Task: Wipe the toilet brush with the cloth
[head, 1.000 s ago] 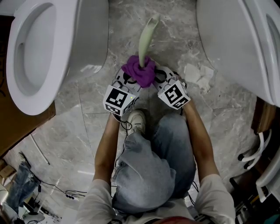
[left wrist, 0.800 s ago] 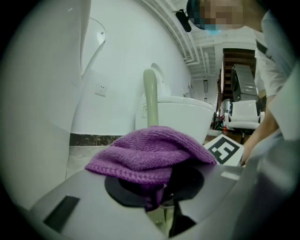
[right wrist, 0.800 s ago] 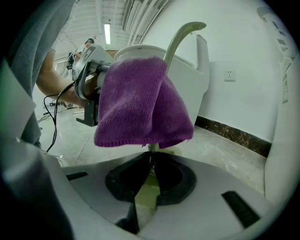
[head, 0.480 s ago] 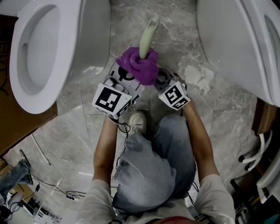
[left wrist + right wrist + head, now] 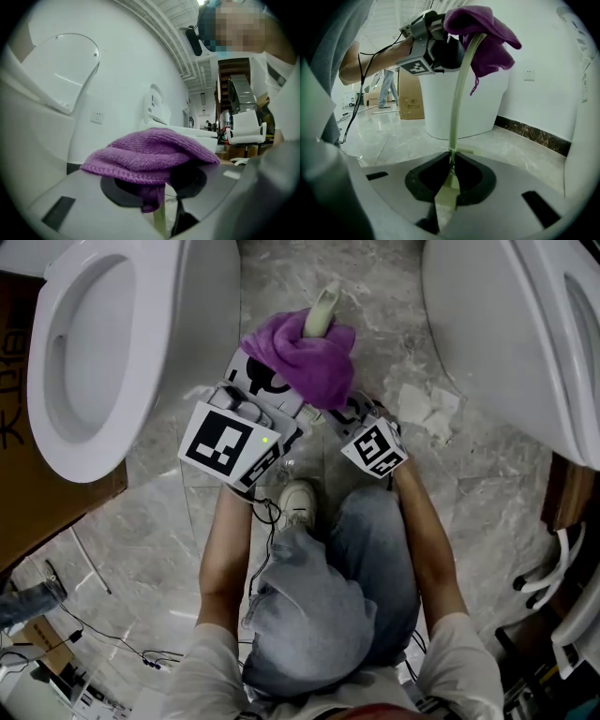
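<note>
Grey jeans point(image 5: 319, 615), white tee point(image 5: 457, 654), shoe point(image 5: 294, 501); b&w-marked left cube point(image 5: 230, 444), right cube point(image 5: 376, 449).

Right claw point(image 5: 451, 165) clamped on the pale-green toilet brush point(image 5: 457, 108) stem. At the stem's top, a purple cloth point(image 5: 485, 28) drapes over it, held by the left claw point(image 5: 440, 44). A white toilet point(image 5: 492, 108) stands behind the stem.

Grey marble floor tiles point(image 5: 375, 296) with a dull sheen run throughout. A white toilet point(image 5: 141, 381) stands far left, a second white fixture point(image 5: 506, 334) far right. A cardboard box point(image 5: 37, 512) sits left, crumpled tissue point(image 5: 427, 409) lies right, and cables point(image 5: 112, 643) trail near left. The white wall point(image 5: 553, 70) carries a socket point(image 5: 528, 75) above dark stone skirting point(image 5: 534, 136).
</note>
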`<state>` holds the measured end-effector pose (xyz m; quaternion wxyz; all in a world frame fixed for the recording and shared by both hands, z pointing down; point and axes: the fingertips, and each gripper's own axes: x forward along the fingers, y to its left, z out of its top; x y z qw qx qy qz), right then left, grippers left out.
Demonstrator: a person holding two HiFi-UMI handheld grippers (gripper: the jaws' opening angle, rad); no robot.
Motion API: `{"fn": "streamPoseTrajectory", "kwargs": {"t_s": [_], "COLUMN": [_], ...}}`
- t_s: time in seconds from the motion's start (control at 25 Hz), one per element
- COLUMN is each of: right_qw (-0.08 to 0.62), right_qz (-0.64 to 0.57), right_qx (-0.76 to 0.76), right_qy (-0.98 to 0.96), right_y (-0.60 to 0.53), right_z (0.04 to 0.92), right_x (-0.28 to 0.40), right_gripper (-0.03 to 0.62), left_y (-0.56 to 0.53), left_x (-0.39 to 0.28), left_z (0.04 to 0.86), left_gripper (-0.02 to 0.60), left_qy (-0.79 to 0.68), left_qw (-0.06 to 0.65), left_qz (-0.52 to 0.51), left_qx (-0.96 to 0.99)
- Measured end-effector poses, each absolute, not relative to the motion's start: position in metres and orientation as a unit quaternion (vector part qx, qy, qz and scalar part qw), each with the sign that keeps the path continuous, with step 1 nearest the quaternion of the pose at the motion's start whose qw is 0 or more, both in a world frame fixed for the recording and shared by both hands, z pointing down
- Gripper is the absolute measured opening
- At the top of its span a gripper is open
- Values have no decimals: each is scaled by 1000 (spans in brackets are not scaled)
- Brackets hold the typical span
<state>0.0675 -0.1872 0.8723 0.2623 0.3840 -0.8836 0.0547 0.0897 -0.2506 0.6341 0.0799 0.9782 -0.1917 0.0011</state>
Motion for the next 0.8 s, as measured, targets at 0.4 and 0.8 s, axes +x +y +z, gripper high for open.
{"fn": "streamPoseTrajectory", "kwargs": {"t_s": [0.4, 0.8], "right_qw": [259, 190], "right_qz": [68, 73], "right_qx": [389, 406], "right_qy": [-882, -891], "right_y": [-187, -181], "right_z": [873, 828], "right_x": [67, 60], "right_gripper": [32, 40], "left_y": [-244, -210], "left_x": [74, 33], "left_z": [585, 608], "left_gripper": [123, 100], "left_qy": [-225, -265], "left_qw": [27, 22], "left_qz": [-34, -2], "left_qx": [973, 964]}}
